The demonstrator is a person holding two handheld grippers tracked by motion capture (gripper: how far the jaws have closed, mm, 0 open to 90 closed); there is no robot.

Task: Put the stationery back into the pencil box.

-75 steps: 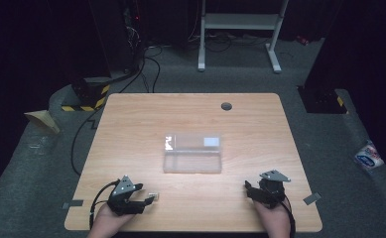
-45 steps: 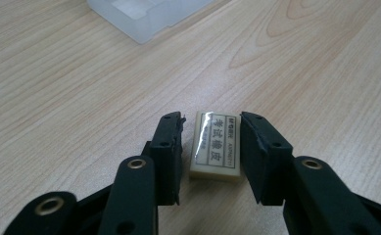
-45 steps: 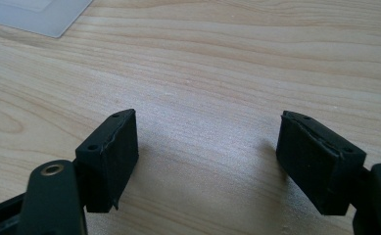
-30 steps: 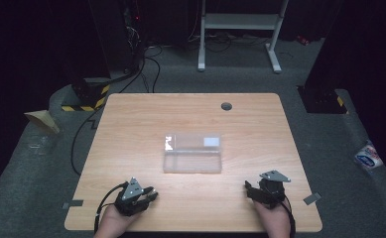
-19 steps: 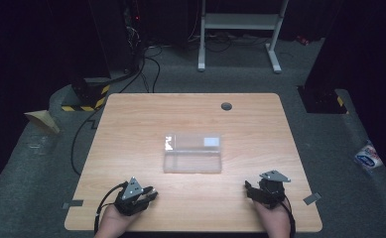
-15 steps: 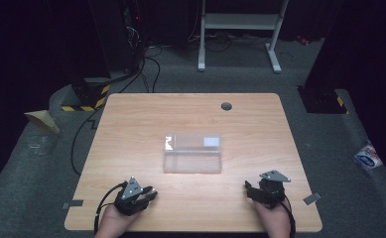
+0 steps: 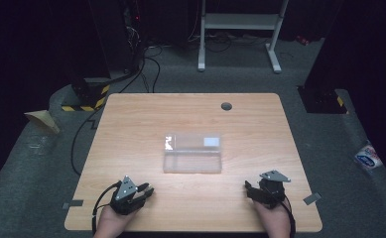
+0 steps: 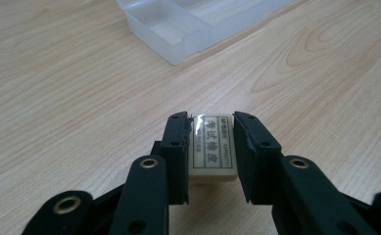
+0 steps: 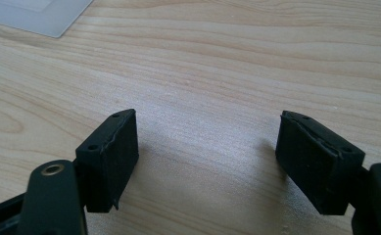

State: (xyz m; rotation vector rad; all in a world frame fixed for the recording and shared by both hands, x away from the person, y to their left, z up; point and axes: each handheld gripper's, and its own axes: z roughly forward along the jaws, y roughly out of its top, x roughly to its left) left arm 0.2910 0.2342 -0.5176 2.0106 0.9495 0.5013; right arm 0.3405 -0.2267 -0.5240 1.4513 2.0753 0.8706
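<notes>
The wooden table carries a clear plastic organizer box at its middle, lid laid open, its compartments apparently empty and ready to be filled. Near the front edge, well apart from the box, the left hand-held gripper is clenched on a small white eraser resting on the table, pinched by its long sides, probably for lifting. The right hand-held gripper waits released over bare wood
</notes>
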